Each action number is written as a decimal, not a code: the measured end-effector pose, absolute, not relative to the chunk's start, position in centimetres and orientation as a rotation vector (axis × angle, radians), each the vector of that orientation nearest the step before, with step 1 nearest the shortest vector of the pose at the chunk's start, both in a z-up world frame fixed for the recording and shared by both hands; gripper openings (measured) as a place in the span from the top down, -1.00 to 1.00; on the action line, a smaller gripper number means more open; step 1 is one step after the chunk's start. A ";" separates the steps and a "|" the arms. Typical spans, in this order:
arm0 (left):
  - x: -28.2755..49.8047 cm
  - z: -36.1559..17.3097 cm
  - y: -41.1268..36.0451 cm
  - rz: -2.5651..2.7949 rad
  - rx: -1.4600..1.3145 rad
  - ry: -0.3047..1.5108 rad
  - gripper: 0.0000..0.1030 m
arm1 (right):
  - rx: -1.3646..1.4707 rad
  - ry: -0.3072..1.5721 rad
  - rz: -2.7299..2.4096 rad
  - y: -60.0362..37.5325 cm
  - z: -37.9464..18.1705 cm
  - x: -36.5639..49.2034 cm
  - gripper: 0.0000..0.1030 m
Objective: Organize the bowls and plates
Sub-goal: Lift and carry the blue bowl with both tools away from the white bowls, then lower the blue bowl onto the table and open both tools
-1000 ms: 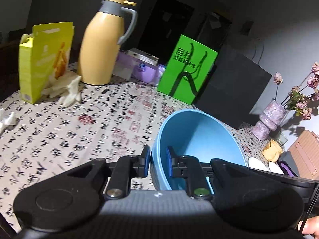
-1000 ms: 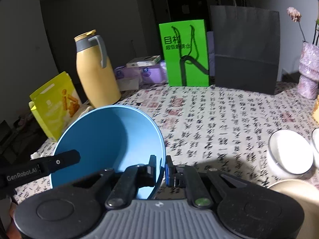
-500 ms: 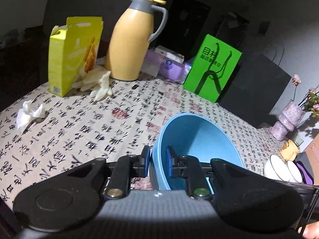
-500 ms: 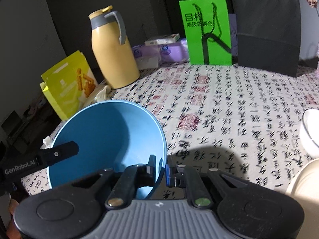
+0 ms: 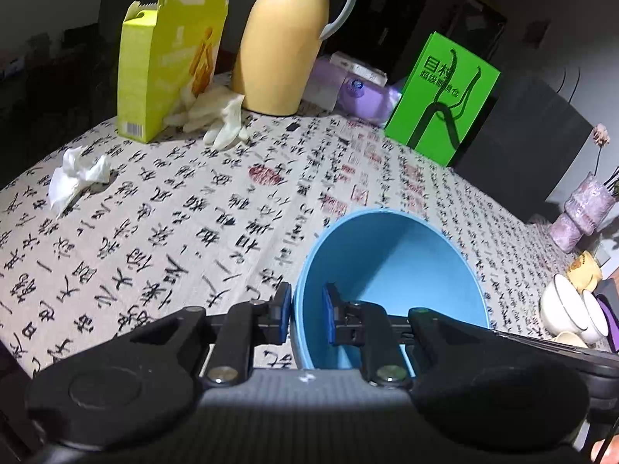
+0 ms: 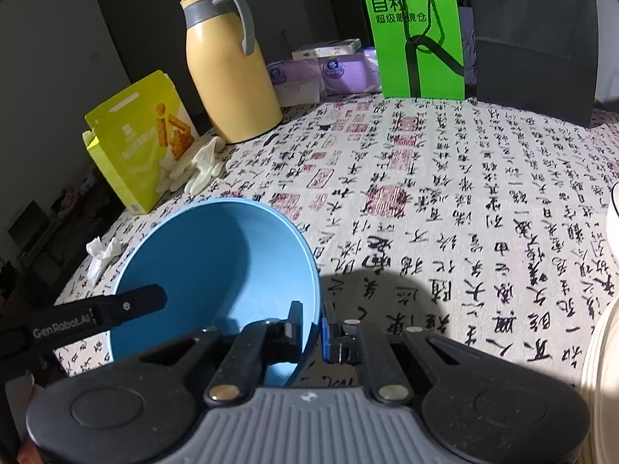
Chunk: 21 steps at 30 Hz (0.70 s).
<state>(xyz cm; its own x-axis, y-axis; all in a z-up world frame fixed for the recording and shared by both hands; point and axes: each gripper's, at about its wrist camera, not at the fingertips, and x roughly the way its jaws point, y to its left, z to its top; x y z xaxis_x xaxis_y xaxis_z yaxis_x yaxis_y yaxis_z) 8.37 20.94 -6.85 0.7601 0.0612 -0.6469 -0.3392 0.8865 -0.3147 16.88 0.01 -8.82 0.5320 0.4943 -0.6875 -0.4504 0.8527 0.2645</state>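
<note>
Left wrist view: the left gripper (image 5: 305,315) has its jaws pinching the near wall of one round, deep, light-blue plastic bowl (image 5: 398,266), one pad outside and one inside. The bowl hangs tilted above the calligraphy-printed tablecloth (image 5: 174,232), probably so that two grips on opposite walls keep it from swinging. Far right, a cluster of white ceramic bowls with dark rims (image 5: 561,305): two clear, perhaps a third beneath. Also one tall yellow thermos jug (image 5: 282,38), one open yellow snack box (image 5: 166,62), one green paper bag (image 5: 445,96), one crumpled white tissue (image 5: 77,178)

Right wrist view: the right gripper (image 6: 311,328) clamps the bowl's opposite wall (image 6: 216,270), jaws nearly together around the thin rim. The left gripper's black finger (image 6: 116,309) reaches in from the far side. One bowl, two grippers sharing it, likely to carry it toward the white bowls
</note>
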 end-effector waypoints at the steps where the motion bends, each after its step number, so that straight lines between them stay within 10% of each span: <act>1: 8.4 -7.1 21.0 0.226 -0.441 0.682 0.66 | 0.056 0.843 0.566 0.1 -9.0 16.9 0.83; 13: 9.2 -7.7 20.8 0.222 -0.447 0.712 0.46 | 0.051 0.837 0.559 0.2 -9.8 16.7 0.74; 19: 9.0 -7.7 20.9 0.238 -0.461 0.708 0.20 | 0.036 0.853 0.603 0.3 -10.0 16.7 0.45; 21: 8.6 -7.3 21.0 0.250 -0.468 0.689 -0.01 | 0.050 0.829 0.620 -0.2 -9.7 16.5 0.06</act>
<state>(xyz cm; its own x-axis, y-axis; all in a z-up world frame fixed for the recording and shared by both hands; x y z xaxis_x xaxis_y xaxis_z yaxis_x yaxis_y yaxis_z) 8.62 21.00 -7.30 0.7481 0.0684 -0.6600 -0.3709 0.8679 -0.3305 16.46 -0.18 -9.66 0.5101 0.5340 -0.6743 -0.4960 0.8231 0.2767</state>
